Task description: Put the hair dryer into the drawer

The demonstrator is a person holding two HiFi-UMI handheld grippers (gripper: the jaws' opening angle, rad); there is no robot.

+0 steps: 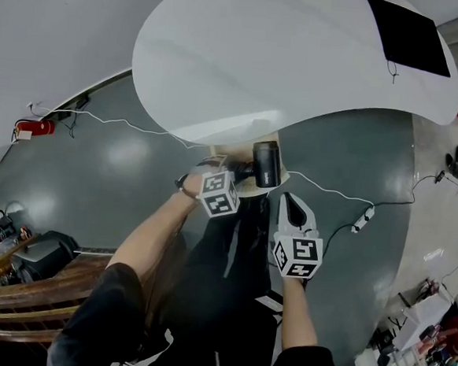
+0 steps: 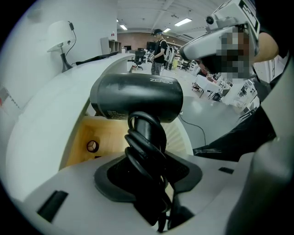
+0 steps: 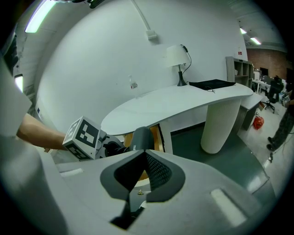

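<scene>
- Two tools are in view, and only the left tool [image 2: 148,170] carries anything: its jaws are clenched on the handle of the hair dryer [image 2: 137,95].
- A black cord [image 2: 143,148] is wound in loops round that handle, and the loops are caught between the jaws with it.
- Seen from the left gripper view, the black body of the hair dryer lies crosswise above the jaws, with the handle running down into them.
- An open drawer [image 2: 77,143] with a pale wooden inside sits under the near edge of the white curved surface [image 1: 286,56]; the hair dryer is held over its opening, not resting on its bottom.
- On the drawer's bottom, near its left wall, lies a small dark ring [image 2: 93,146].
- Lower down and nearer the person, the right tool [image 3: 140,157] has its jaws pressed together at the tips, with nothing between them; it is well short of the drawer.
- At the far right end of the surface lies a flat black mat [image 1: 410,35], and beside it stands a white lamp [image 3: 176,56].
- A thin white cable [image 1: 335,194] trails across the grey floor [image 1: 95,183], right of the drawer.
</scene>
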